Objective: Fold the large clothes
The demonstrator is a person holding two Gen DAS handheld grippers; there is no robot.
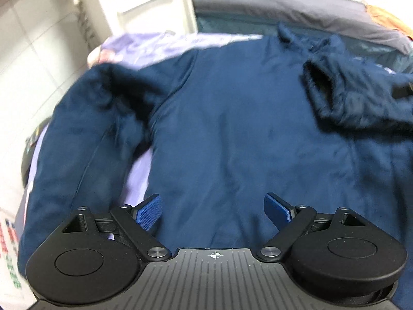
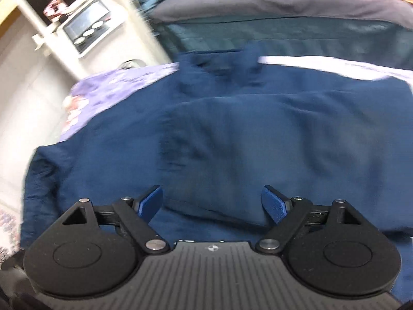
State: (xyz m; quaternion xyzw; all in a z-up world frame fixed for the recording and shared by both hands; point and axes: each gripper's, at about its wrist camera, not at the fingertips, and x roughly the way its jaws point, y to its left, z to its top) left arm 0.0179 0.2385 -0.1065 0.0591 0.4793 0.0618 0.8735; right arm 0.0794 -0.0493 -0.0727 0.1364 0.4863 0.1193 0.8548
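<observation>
A large navy blue garment (image 1: 232, 118) lies spread on a lilac sheet (image 1: 139, 178). In the left wrist view one sleeve (image 1: 77, 139) runs down the left side, and the other sleeve's cuff (image 1: 333, 87) lies folded over the body at the upper right. My left gripper (image 1: 213, 208) hovers open over the lower body of the garment, nothing between its blue pads. In the right wrist view the same garment (image 2: 232, 134) fills the middle, with a folded layer on top. My right gripper (image 2: 213, 202) stands open above that layer, its pads apart from the cloth.
A white shelf unit (image 1: 144, 2) stands at the back left beside the bed. A grey pillow or bolster (image 1: 296, 7) and teal bedding (image 2: 284, 36) lie behind the garment. An orange cloth (image 1: 389, 18) shows at the far right. Pale floor tiles (image 1: 31, 38) run along the left.
</observation>
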